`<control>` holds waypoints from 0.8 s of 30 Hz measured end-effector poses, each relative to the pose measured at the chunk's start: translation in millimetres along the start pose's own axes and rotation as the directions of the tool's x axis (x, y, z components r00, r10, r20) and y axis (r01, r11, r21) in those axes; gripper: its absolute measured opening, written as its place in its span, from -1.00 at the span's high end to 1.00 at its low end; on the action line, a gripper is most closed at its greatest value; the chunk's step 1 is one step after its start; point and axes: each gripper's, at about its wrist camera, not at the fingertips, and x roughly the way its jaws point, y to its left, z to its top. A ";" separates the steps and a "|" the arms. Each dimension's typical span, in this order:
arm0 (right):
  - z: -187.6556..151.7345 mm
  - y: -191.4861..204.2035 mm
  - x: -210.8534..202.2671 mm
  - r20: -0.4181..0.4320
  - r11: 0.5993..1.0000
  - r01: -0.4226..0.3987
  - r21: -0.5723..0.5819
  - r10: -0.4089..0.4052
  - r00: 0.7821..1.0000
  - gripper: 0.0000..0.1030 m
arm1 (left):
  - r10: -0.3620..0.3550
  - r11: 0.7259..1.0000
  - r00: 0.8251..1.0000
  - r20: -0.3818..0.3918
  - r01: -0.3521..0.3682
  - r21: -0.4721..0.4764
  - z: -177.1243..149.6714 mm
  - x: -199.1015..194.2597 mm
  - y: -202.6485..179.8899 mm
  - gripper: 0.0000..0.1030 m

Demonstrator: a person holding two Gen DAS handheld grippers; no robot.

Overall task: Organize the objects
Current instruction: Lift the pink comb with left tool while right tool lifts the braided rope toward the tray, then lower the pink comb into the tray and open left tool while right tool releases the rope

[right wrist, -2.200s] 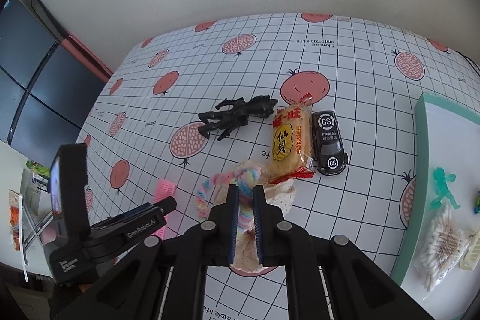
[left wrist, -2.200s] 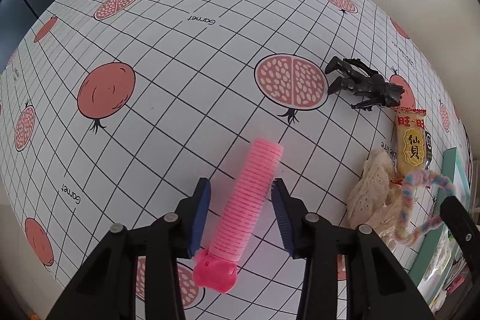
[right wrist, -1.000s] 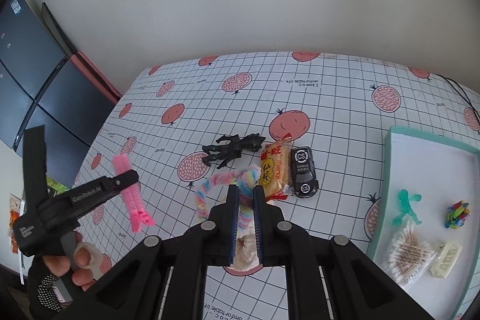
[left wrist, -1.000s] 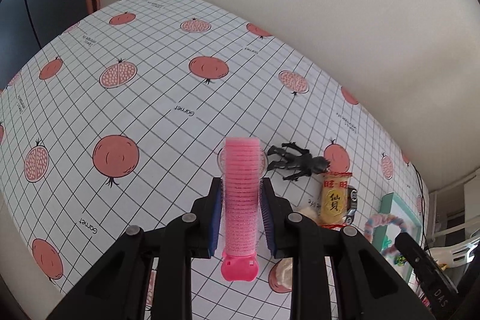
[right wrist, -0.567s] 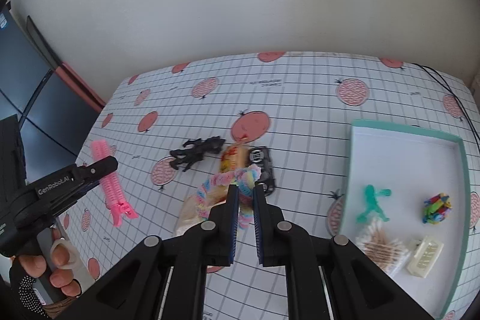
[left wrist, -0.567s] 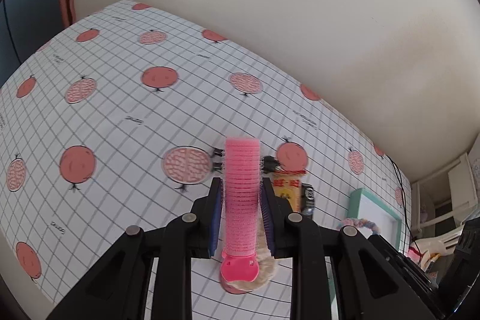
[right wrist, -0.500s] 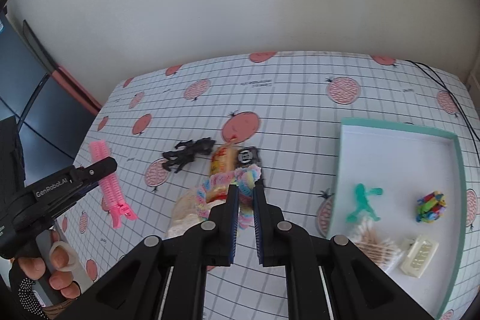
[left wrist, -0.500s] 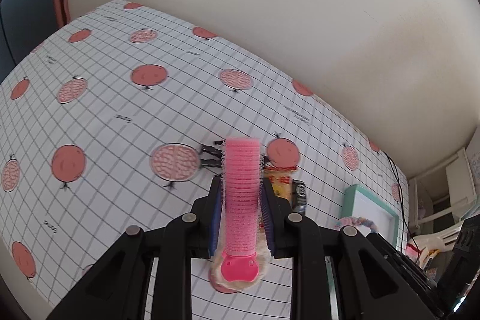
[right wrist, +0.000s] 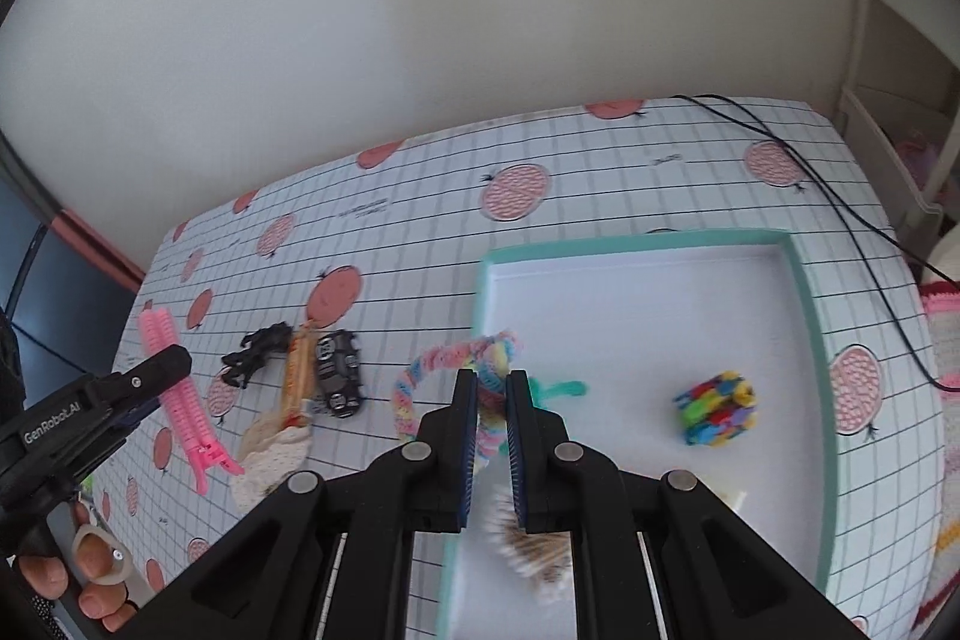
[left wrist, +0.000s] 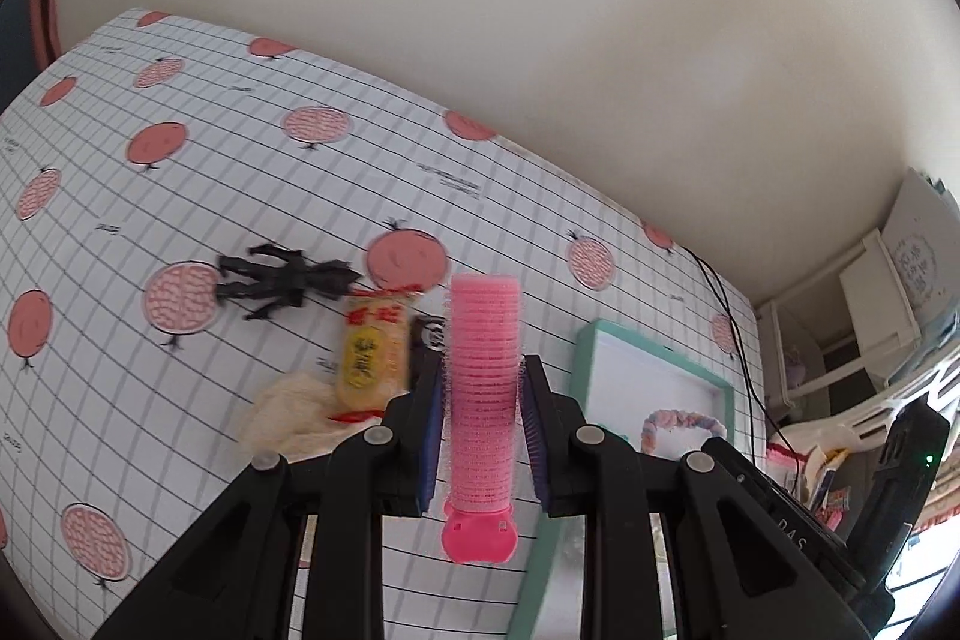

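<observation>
Both grippers have travelled from the loose items toward the teal-rimmed white tray, left gripper clamping the pink ribbed hair roller, right gripper pinching the pastel fuzzy loop over the tray's near-left corner, where the dangling loop may snag the rim.

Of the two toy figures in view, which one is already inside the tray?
The teal figure: it lies on the white floor of the tray, partly hidden behind the right gripper. The black figure lies out on the tablecloth.
</observation>
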 end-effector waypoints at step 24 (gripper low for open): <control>-0.4 -133.4 -14.4 0.136 0.950 0.092 0.298 -0.137 0.981 0.80 | -0.108 0.968 0.990 -0.092 0.126 0.217 -44.1 73.1 -120.5 0.51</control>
